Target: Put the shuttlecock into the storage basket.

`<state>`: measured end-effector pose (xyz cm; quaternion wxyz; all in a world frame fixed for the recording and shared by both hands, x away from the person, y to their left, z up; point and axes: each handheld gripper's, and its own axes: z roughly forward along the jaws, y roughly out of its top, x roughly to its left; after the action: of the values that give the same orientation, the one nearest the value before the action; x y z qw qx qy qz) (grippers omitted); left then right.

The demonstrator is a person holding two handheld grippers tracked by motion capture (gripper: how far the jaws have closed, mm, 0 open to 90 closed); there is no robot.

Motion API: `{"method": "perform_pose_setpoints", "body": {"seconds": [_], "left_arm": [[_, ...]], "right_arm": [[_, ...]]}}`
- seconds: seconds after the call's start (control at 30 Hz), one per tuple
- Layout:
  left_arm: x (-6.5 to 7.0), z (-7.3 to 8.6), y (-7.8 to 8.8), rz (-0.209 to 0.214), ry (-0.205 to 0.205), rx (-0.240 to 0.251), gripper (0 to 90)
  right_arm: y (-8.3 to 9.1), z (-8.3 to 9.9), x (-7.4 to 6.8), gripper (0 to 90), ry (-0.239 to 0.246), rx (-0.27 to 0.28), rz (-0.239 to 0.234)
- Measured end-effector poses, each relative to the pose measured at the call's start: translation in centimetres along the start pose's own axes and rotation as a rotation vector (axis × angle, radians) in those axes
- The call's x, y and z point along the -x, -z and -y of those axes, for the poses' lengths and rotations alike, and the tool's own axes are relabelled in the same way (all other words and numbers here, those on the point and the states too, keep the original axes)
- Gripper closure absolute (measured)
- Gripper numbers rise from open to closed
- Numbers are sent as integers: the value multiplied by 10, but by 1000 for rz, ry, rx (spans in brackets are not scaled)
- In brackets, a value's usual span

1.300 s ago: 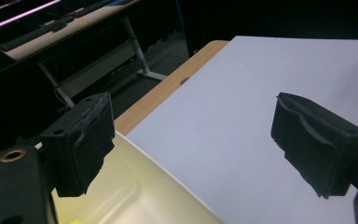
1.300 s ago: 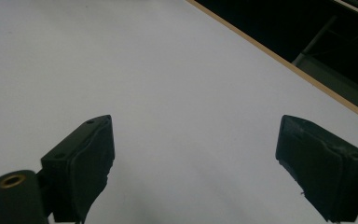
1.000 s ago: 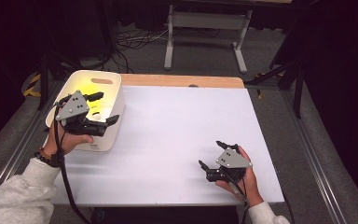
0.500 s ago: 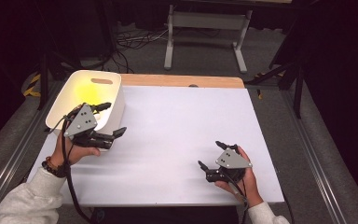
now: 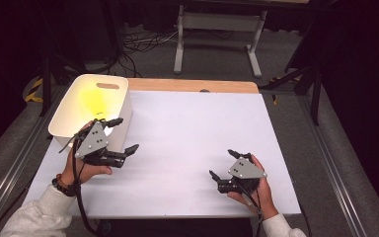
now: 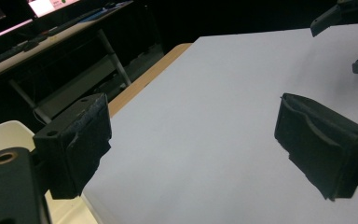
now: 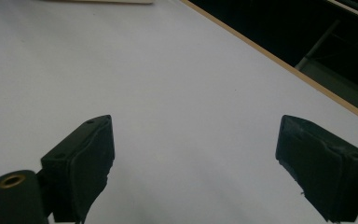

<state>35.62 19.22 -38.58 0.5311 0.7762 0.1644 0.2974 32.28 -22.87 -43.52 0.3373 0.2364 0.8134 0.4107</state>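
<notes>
The left gripper (image 5: 120,134) hangs over the near-left part of the white worktop (image 5: 192,133), just right of the white bin (image 5: 64,121) that stands at the worktop's left edge. Its fingers (image 6: 74,144) are spread wide with nothing between them, and they point right, across the bare sheet. The bin's inside glows yellow; what lies in it cannot be told. The right gripper (image 5: 224,165) sits low at the near-right of the worktop, well apart from the left one, its fingers (image 7: 81,163) likewise spread wide and holding nothing, aimed left. A wooden edge (image 5: 192,85) runs along the worktop's far side.
</notes>
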Motion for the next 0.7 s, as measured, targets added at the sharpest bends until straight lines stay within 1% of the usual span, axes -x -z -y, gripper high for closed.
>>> {"method": "perform_pose_setpoints", "body": {"seconds": [0.07, 0.13, 0.17, 0.2, 0.33, 0.37, 0.47, 0.5, 0.63, 0.7], "left_arm": [[3, 1, -1, -6, -9, -7, 120], [5, 3, -2, -1, -17, -15, 124], [7, 3, -2, -4, -22, -14, 124], [9, 4, -2, 2, -33, -13, 124], [14, 5, -2, 1, -52, -13, 119], [15, 6, -2, 4, -49, -12, 117], [17, 7, -2, 5, -58, -13, 111], [19, 8, -2, -4, -67, -19, 110], [24, 11, -3, -2, -78, -15, 111], [27, 13, -4, 9, -75, -12, 114]], "right_arm": [[1, -1, -1, 122, 0, 4, 1], [1, -1, -1, 122, -3, 5, -1], [1, -1, -1, 122, -2, 5, -1], [1, -1, -1, 122, -1, 5, 0], [1, -1, -1, 122, 1, 4, 0], [1, -1, -1, 121, 2, 5, 0], [2, -1, -1, 118, 6, 8, 7], [2, -1, -1, 118, 6, 12, 6], [3, -1, -2, 118, 4, 17, 5], [3, -2, -2, 118, 5, 19, 8]]}}
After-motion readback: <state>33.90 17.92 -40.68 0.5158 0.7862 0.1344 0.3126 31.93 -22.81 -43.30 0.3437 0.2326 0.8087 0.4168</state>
